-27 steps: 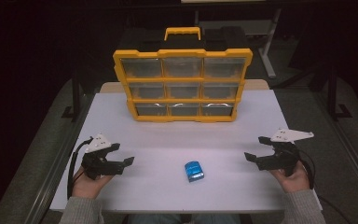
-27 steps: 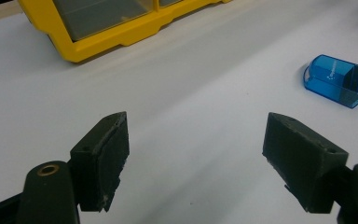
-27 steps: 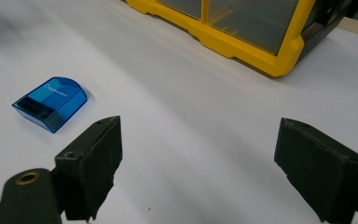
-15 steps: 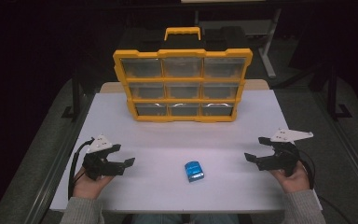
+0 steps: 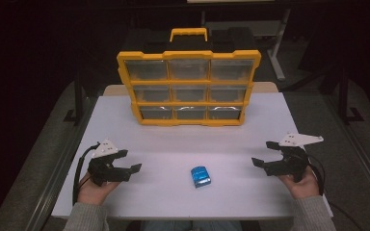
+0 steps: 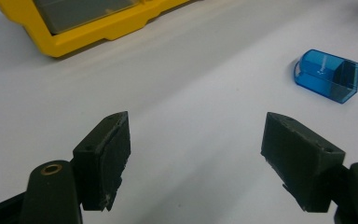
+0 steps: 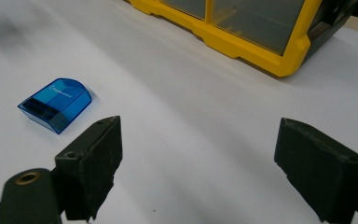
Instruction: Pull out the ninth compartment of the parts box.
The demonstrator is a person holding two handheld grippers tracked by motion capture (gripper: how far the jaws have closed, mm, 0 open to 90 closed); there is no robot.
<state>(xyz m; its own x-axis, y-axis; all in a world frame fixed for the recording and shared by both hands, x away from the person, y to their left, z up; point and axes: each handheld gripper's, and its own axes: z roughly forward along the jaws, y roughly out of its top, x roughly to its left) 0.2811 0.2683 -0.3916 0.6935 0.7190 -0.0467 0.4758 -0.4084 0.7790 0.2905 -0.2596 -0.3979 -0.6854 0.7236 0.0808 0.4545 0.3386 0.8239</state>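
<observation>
One white table [image 5: 173, 134] carries a single yellow organizer case [image 5: 189, 87] standing upright at its far edge, nine clear-fronted drawers in three rows of three; their contents are too dim to make out. Two grippers rest at the near corners: the left gripper [image 5: 129, 162] and the right gripper [image 5: 262, 155], both with jaws spread wide and nothing between them. One small blue translucent box [image 5: 200, 176] lies flat on the table between the two, well apart from each. The person's forearms are cut off at the bottom edge.
</observation>
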